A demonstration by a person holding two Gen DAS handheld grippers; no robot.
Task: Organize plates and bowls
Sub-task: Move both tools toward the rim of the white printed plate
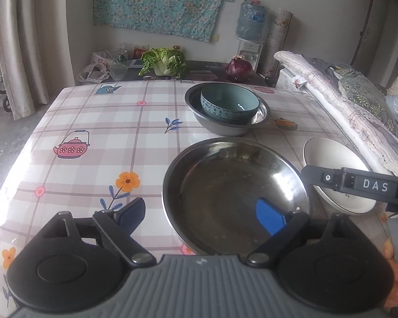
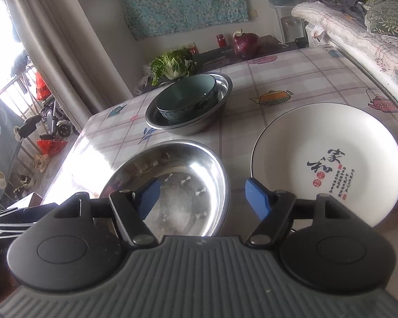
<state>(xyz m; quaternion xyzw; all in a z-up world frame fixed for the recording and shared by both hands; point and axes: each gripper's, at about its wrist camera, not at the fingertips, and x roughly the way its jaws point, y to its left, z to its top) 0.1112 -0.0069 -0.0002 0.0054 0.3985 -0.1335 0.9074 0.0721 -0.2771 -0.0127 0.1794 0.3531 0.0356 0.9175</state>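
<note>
Left wrist view: left gripper (image 1: 203, 213) spread wide, empty, straddling near-left rim of steel plate (image 1: 236, 190) on bench (image 1: 92, 132). Teal bowl (image 1: 229, 104) nested in steel basin (image 1: 226, 126), far.

Right wrist view: right gripper (image 2: 203, 197) spread wide, empty, over gap between steel plate (image 2: 172, 182) and white plate (image 2: 329, 161), right. Judgement: pinch rim squarely, lift level, avoid scraping.

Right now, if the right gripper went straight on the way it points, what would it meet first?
Probably the tablecloth in the gap between the empty steel bowl and the white plate; the right gripper is open and straddles that gap. Depth is unclear, so either rim could catch a finger.
</note>
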